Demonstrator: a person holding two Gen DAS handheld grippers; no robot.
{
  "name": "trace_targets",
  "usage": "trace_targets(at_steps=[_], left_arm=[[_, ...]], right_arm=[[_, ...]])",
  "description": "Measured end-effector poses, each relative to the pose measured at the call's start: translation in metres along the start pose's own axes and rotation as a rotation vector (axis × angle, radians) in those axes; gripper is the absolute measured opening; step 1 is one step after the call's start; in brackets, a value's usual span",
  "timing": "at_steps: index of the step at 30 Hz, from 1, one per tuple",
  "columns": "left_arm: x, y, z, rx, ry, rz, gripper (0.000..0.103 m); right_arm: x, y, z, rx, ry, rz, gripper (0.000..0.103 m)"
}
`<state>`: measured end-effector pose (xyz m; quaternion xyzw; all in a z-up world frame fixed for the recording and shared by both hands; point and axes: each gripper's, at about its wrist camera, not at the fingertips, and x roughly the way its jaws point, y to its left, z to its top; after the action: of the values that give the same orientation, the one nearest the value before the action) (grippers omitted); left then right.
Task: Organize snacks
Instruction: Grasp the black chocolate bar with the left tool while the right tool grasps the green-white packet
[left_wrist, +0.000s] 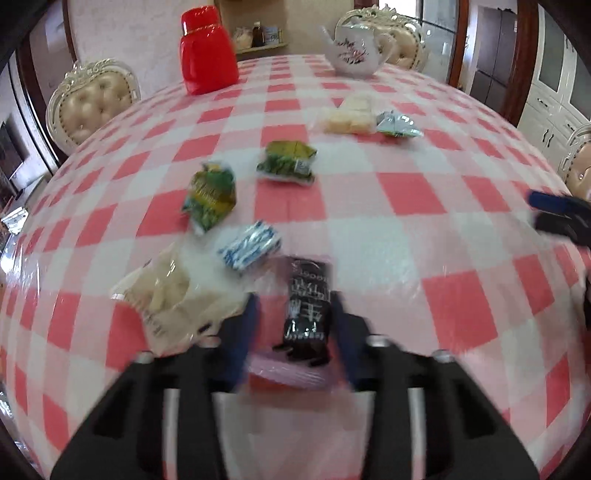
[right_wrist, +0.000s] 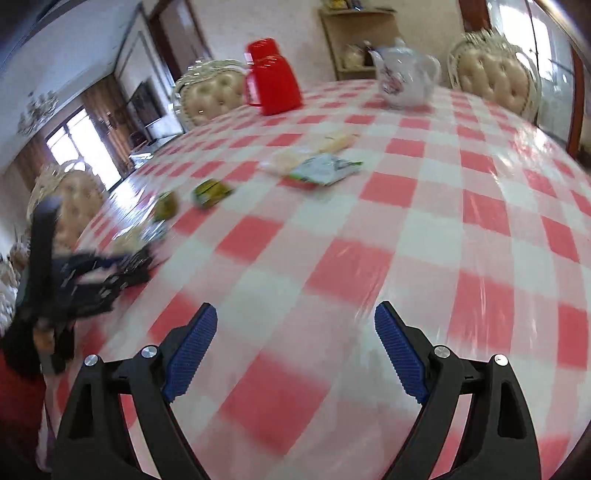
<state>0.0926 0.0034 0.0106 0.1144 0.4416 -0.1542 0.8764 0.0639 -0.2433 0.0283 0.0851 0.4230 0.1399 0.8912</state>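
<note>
Left tongs (left_wrist: 295, 306): nearly closed around black packet (left_wrist: 306, 306), at 6 o'clock.
Right tongs (right_wrist: 295, 343): spread wide, nothing held.

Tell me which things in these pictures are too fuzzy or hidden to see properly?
- Black packet, left wrist view: sits between the left tongs; motion blur hides whether the pads press it, and its print is unreadable.
- Left tongs, right wrist view: a dark smear at the left edge.
- Green snack packets, right wrist view: blurred, labels unreadable.
- Right tongs, left wrist view: cut off by the right edge.
- Shelf items, left wrist view: too small.
</note>
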Motion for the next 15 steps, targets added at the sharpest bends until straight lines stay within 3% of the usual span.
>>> trace_targets(at_steps=[4, 7, 11, 15], left_arm=[[0.003, -0.014, 0.001, 0.034, -0.046, 0.014, 0.032], [0.003, -0.013, 0.001, 0.004, -0.043, -0.031, 0.032], [0.004, -0.008, 0.001, -0.023, -0.036, -0.043, 0.032], [0.004, -0.004, 0.001, -0.041, -0.039, -0.068, 0.032]], right_arm=[[0.049, -0.021, 0.048, 0.096, 0.016, -0.029, 0.085], [0.088, -0.018, 0.085, 0.104, 0.022, -0.042, 0.085], [0.12, -0.01, 0.115, 0.13, 0.037, -0.086, 0.087], [0.134, 0.004, 0.124, 0.049, 0.064, -0.146, 0.087]])
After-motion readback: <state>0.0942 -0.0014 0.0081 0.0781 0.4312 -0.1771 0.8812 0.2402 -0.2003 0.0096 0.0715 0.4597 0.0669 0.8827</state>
